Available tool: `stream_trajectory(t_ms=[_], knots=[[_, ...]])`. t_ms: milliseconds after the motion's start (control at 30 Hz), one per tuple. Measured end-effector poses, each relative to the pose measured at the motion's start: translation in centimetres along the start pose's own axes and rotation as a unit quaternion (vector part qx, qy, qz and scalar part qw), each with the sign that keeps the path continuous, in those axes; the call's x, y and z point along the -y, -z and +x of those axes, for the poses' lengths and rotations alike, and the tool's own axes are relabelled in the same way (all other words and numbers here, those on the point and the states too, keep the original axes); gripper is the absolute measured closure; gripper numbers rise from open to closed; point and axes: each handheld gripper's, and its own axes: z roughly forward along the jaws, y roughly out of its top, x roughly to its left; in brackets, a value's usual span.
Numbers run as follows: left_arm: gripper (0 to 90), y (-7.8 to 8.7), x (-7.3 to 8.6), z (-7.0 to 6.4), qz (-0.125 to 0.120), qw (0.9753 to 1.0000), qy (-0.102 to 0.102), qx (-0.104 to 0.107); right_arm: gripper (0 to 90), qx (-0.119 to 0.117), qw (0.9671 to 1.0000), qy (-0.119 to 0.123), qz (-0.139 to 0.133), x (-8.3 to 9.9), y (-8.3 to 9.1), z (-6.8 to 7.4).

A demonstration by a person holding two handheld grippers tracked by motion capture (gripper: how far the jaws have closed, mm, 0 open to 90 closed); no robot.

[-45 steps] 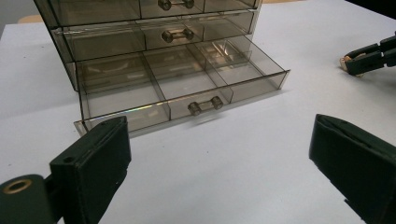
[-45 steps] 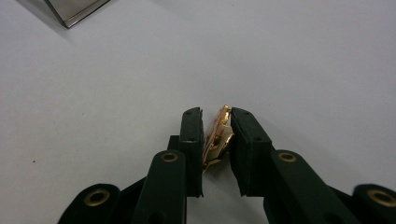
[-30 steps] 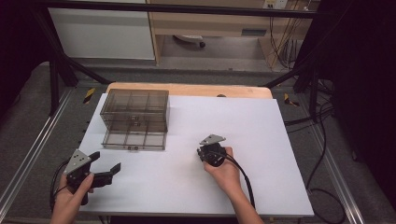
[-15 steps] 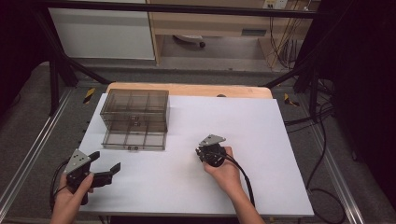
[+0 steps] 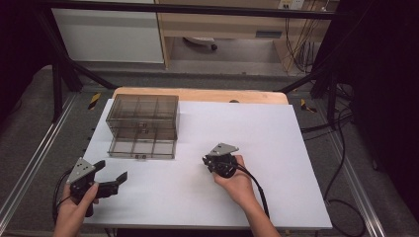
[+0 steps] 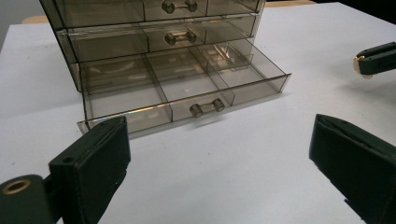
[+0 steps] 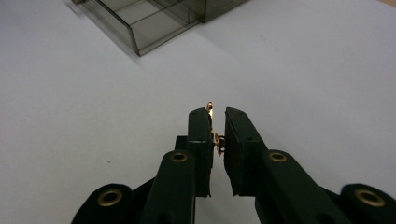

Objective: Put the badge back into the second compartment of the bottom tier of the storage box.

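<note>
**Gold-coloured trinket pinched in your right gripper, drawer standing open**

Matte black and blocky, your left gripper [image 5: 109, 181] sits at the near left edge of the white table cover [image 5: 276, 148], its jaws spread wide with nothing between them. From its own view it faces the smoky, see-through plastic drawer cabinet [image 6: 154, 51], which stands just beyond it. The cabinet's bottom drawer [image 6: 187, 88] is pulled out, showing thin partition walls that split it into compartments, and a small barrel-shaped handle [image 6: 207, 108] on its front. Two upper drawers sit shut, each with the same handle.

Further right, near the table's middle, your right gripper [image 7: 217, 128] is nearly closed on a small, thin gold-coloured metal piece [image 7: 210, 108]. The piece stands edge-up between the pads, its tip poking above them. Its exact shape is too small to tell. It is held well apart from the open drawer, over the smooth cover.
</note>
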Motion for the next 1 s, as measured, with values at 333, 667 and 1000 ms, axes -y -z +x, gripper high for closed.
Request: stream_trajectory(t_ms=[333,667,1000], knots=[[5.1,0.0,0.0,0.0,-0.003,1.0,0.0,-0.005,81.2,-0.005,0.9999,0.01,-0.003,-0.4,-0.1,0.7],[4.8,0.0,0.0,0.1,-0.001,1.0,0.003,-0.007,81.2,-0.012,0.9997,0.014,-0.014,-0.7,0.1,1.0],[4.7,0.0,0.0,0.2,-0.004,0.9998,0.006,-0.016,81.2,-0.025,0.999,0.027,-0.026,-1.3,0.3,1.9]])
